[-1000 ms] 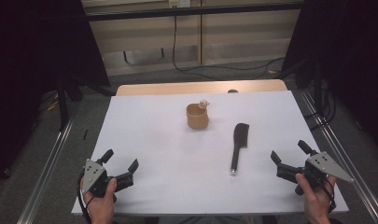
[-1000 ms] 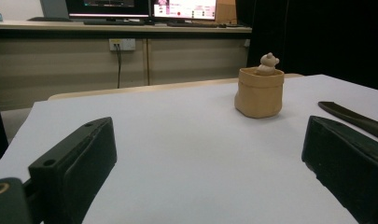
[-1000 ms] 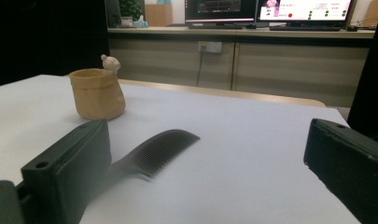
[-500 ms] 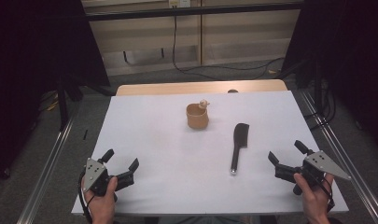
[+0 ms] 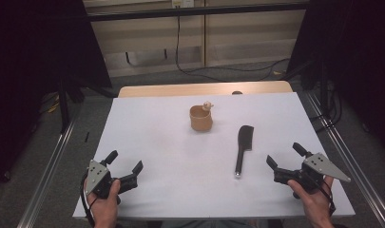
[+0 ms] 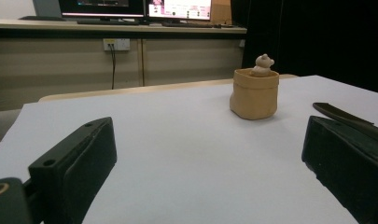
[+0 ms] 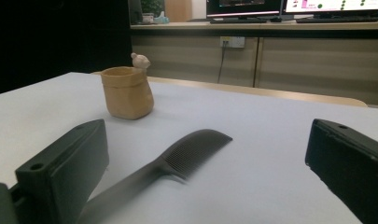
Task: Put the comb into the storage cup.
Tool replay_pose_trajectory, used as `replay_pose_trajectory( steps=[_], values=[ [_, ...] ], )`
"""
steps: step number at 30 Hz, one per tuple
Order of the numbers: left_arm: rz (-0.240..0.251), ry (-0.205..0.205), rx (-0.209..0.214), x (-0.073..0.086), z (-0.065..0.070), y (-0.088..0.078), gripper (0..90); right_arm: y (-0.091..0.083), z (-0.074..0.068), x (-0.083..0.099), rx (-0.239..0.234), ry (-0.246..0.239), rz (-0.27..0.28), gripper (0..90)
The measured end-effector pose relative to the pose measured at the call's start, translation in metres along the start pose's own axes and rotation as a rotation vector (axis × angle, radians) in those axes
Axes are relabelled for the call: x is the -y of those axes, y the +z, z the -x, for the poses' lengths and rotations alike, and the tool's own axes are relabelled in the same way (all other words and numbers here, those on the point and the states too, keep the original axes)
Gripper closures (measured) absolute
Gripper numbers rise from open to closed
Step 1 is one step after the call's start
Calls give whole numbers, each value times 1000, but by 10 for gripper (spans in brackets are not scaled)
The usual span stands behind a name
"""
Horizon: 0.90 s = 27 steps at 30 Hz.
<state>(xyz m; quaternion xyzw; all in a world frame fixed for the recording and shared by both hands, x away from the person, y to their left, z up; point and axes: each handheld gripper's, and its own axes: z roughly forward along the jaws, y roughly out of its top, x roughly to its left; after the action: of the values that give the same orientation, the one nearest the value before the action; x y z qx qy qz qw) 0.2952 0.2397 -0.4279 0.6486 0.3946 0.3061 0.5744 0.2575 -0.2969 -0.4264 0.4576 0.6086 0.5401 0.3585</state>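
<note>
Right gripper point(image 5: 285, 162), jaws wide apart, has been edged leftward toward the black comb point(image 5: 243, 148) lying flat right of the tan cup point(image 5: 201, 118), suggesting pickup is imminent; left gripper point(image 5: 126, 168) unmoved, jaws apart.

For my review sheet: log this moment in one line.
left tool open, idle | right tool open beside comb | cup untouched

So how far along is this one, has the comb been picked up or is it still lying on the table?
Nothing looks done yet. The black comb lies flat on the white table, apart from the tan cup, which stands upright. In hand: the right gripper is open, aimed at the comb's handle end; the left gripper is open near the table's front edge. Left: grasping the comb and probably taking it to the cup.
</note>
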Motion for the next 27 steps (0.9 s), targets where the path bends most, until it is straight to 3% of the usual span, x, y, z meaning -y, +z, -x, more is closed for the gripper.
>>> replay_pose_trajectory(
  steps=[8,12,27],
  values=[
    [-8,-1,-2,1,0,-2,32,19,-13,-4,-73,-31,-8,0],
    [-9,2,3,1,1,-1,32,25,-15,-7,-121,-20,-2,0],
    [-14,11,3,2,1,-2,32,52,-18,-17,-136,-21,16,25]
  ],
)
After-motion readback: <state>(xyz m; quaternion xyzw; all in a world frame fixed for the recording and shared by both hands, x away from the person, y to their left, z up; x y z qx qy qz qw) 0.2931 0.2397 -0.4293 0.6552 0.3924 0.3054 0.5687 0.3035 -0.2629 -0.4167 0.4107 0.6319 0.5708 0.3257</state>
